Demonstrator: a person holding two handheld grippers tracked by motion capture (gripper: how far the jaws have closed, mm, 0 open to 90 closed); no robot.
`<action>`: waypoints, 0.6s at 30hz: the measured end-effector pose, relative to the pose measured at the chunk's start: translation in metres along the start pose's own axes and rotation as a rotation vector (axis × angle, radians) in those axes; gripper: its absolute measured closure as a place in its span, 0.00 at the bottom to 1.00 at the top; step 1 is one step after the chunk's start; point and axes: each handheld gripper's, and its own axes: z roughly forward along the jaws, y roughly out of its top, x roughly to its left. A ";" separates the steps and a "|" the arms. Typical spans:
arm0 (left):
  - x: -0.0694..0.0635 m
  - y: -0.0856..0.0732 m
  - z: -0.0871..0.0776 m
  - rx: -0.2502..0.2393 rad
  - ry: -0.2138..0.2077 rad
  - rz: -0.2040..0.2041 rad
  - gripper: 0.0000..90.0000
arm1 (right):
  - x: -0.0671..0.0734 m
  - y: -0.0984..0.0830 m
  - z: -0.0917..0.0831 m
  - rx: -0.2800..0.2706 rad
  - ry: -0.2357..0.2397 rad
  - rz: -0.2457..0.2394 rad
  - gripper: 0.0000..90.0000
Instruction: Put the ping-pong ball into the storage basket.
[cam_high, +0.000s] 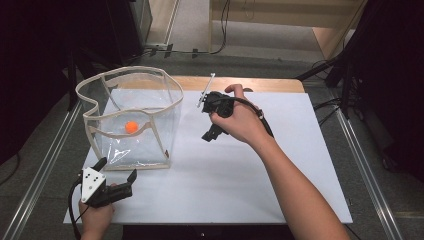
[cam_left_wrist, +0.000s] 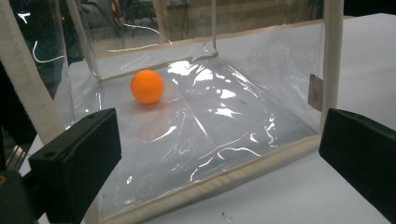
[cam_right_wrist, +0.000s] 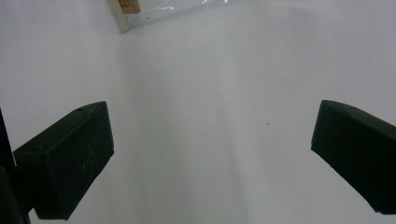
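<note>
A clear plastic bag (cam_high: 131, 120) with cream fabric trim stands open on the white table sheet (cam_high: 280, 165) at the left. An orange ball (cam_high: 131, 127) lies inside it on the bottom; the ball (cam_left_wrist: 147, 86) also shows through the clear wall (cam_left_wrist: 224, 121) in the left gripper view. My left gripper (cam_high: 116, 169) is open at the front left, just short of the bag's near bottom edge, with nothing between its jaws. My right gripper (cam_high: 209, 134) is open over the middle of the sheet, right of the bag, pointing down at bare sheet (cam_right_wrist: 210, 107).
The sheet covers a wooden table (cam_high: 270, 84) whose far edge shows behind it. Metal rails (cam_high: 45, 165) run along both sides of the table. Cables (cam_high: 330, 107) lie on the floor at the right. A corner of the bag (cam_right_wrist: 123, 14) shows at the top of the right gripper view.
</note>
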 end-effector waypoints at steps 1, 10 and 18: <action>0.000 0.000 0.000 0.000 0.000 0.000 0.00 | 0.001 -0.001 0.000 0.005 0.000 0.008 0.00; 0.000 0.000 0.000 -0.001 0.000 0.000 0.00 | 0.001 -0.012 0.006 -0.007 0.011 0.015 0.00; 0.000 0.000 0.000 0.000 0.000 0.002 0.00 | 0.004 -0.023 0.013 -0.010 0.020 0.028 0.00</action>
